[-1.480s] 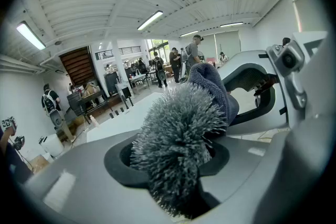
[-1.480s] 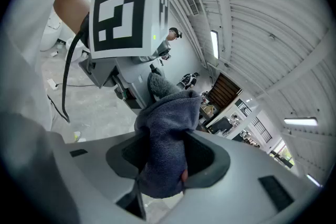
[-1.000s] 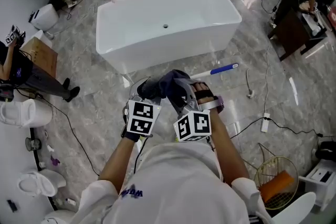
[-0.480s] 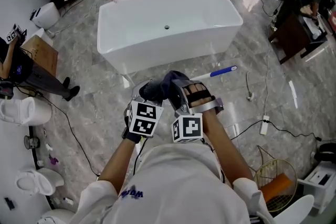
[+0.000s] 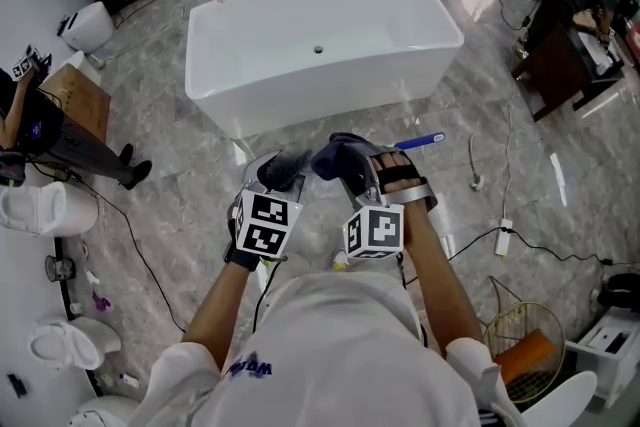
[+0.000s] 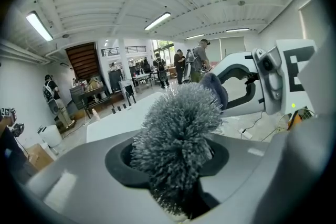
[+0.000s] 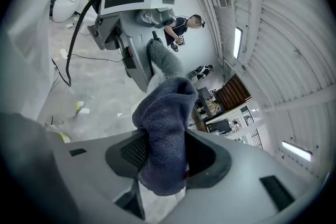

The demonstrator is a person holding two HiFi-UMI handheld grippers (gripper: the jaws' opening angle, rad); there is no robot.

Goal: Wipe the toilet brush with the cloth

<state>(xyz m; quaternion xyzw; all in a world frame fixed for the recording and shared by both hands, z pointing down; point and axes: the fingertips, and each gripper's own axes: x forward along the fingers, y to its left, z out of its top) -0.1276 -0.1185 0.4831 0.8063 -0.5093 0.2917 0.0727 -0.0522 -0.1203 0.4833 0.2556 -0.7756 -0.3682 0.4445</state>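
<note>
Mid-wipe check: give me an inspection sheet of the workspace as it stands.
Surface: grey marble floor.
Job's things: toilet brush in left claw; dark blue cloth in right claw.
Clutter: wire basket holding something orange, lower right.
Claws: left shut on the brush; right shut on the cloth, jaws having just closed further.
Cables: black cable at left; another to a power strip at right.
Surroundings: white bathtub ahead; toilets left; people at edges.

Bathtub (image 5: 300, 100) close ahead, wire basket (image 5: 522, 343) low right, bare floor (image 5: 190, 175) between
</note>
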